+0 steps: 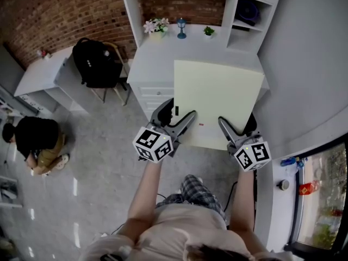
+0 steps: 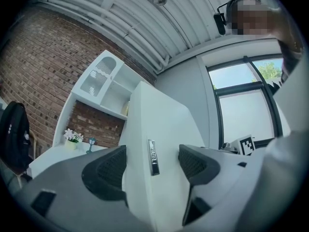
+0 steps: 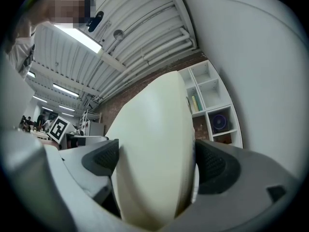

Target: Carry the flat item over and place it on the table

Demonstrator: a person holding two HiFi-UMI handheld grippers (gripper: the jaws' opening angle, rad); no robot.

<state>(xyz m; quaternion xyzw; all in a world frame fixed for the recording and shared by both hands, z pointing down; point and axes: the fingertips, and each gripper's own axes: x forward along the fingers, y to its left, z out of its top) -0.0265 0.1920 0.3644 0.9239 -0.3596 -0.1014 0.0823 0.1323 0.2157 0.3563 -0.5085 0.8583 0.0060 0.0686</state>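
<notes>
Left hand-held gripper (image 1: 176, 115) clamps the near edge of the pale flat panel (image 1: 217, 99) at 7 o'clock, and the right hand-held gripper (image 1: 237, 128) grips the same edge at 5 o'clock. The panel's far part overlaps the white tabletop (image 1: 152, 58) at 12 o'clock, possibly not touching it. A small metal tag (image 2: 152, 157) sits between the left jaws.

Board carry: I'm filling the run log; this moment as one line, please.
left claw shut on board | right claw shut on board | board held by near edge, far end toward desk
</notes>
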